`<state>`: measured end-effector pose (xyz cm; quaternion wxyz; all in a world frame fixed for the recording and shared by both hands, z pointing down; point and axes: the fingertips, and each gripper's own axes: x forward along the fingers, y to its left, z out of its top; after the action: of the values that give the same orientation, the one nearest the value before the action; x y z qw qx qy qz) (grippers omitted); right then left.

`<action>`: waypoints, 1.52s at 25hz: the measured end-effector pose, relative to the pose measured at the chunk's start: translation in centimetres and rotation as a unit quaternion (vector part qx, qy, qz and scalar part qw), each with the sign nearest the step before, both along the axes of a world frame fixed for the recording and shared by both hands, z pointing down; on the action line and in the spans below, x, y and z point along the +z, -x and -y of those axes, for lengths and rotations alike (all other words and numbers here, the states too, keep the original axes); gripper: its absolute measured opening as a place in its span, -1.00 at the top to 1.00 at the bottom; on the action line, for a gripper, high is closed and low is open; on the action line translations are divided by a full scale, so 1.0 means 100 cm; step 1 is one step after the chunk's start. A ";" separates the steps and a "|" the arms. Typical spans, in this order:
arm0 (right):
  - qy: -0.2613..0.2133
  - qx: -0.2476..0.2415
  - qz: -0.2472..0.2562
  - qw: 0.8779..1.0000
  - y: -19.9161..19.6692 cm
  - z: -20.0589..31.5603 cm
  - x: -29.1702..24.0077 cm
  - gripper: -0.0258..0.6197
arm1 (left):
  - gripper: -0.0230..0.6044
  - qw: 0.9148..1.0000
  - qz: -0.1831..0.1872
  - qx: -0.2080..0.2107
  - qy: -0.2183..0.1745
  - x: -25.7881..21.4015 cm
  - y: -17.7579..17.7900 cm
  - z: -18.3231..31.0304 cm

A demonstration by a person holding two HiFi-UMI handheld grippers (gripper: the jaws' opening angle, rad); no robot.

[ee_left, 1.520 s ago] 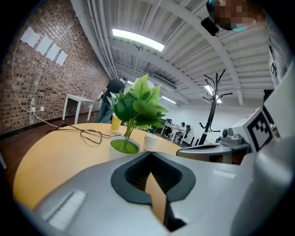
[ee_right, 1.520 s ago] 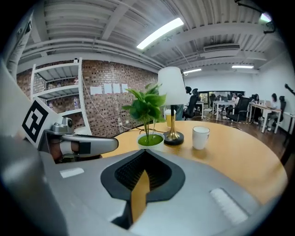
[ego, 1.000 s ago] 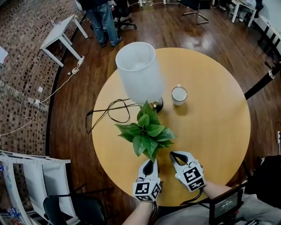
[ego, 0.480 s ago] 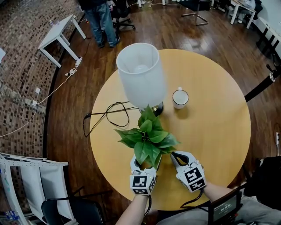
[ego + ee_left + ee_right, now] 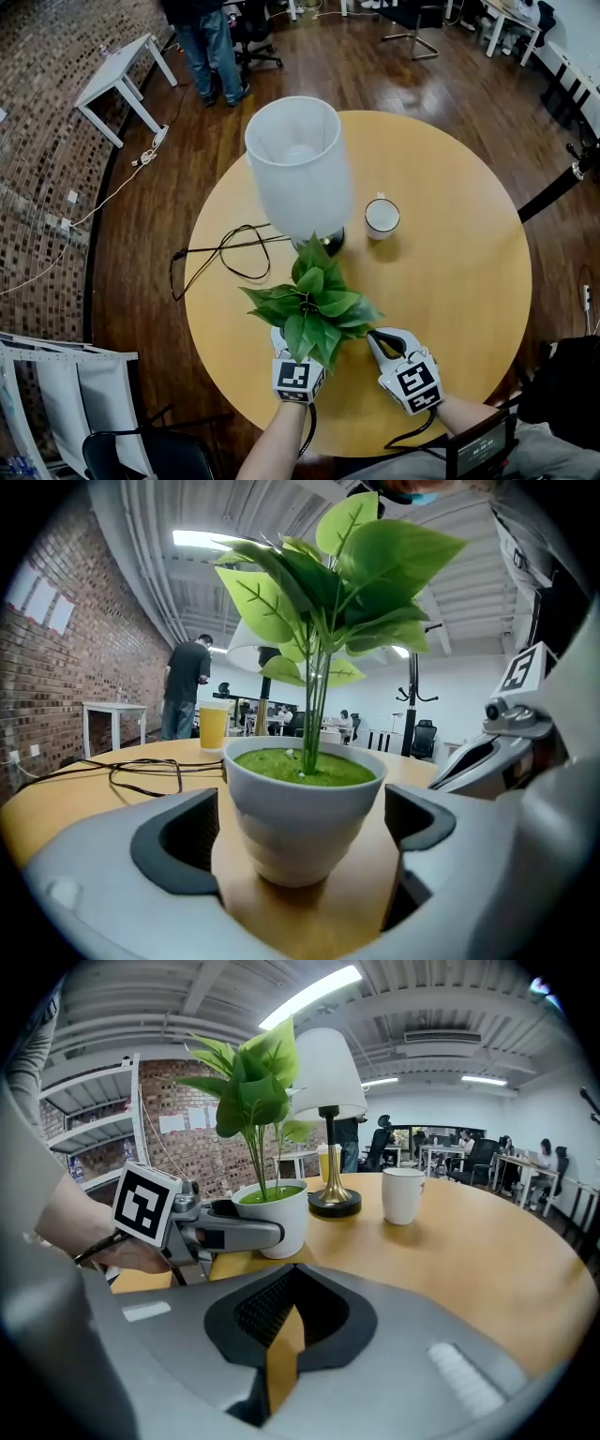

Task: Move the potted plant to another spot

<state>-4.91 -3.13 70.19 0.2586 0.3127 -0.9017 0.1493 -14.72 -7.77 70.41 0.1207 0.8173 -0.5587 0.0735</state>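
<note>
The left claw (image 5: pixel 300 349) has just been opening, its jaws wide apart around the potted plant (image 5: pixel 314 305) (not touching the pot) near the bench's (image 5: pixel 450 281) front edge. The right claw (image 5: pixel 384 339), just beside it, is closed and empty. Behind stand a lamp (image 5: pixel 298 169) and a mug (image 5: pixel 382 216).

The left gripper (image 5: pixel 298 358) has just been opening, its fingers (image 5: pixel 173 841) now wide apart either side of the potted plant (image 5: pixel 302 808) without pressing it, while the right gripper (image 5: pixel 382 339) hovers just beside it, fingers together and empty.
</note>
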 end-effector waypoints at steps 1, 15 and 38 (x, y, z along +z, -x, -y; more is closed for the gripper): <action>0.000 0.000 -0.001 1.000 -0.001 0.000 0.001 0.90 | -0.78 1.000 0.000 0.002 -0.005 -0.001 0.000 0.002; -0.010 0.003 -0.026 1.000 -0.012 -0.013 0.003 0.90 | -0.69 0.998 0.004 0.004 -0.063 -0.016 0.003 0.002; -0.059 0.005 -0.020 0.998 -0.028 -0.016 -0.055 0.90 | -0.68 0.993 -0.012 -0.009 -0.118 -0.100 -0.006 -0.012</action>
<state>-2.12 -1.52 64.65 0.2572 0.3349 -0.9019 0.0906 -14.13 -6.62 60.40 0.0308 0.8218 -0.5689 -0.0043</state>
